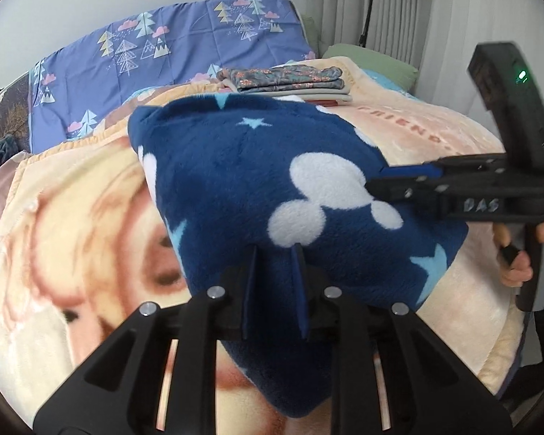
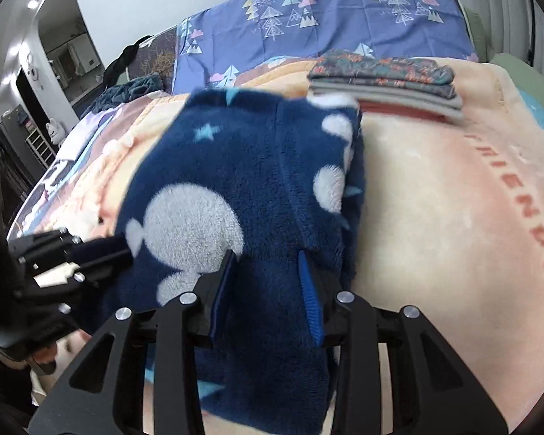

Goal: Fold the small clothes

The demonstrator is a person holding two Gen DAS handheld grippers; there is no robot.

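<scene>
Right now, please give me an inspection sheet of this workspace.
Surface: bed with peach printed blanket.
Job's things: navy fleece garment, lifted; folded stack behind it.
Clutter: purple tree-print pillow; green pillow.
Grippers: left gripper and right gripper both shut on the garment.
Cables: dark cable at the curtain.
Surroundings: white curtain; doorway.

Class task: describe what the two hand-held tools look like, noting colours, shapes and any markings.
Both tools are black plastic frames with triangular cut-outs and silver bolts. The left tool has dark blue pads; the right tool has bright blue ribbed ones, pale "DAS" lettering and a green light on its body.
</scene>
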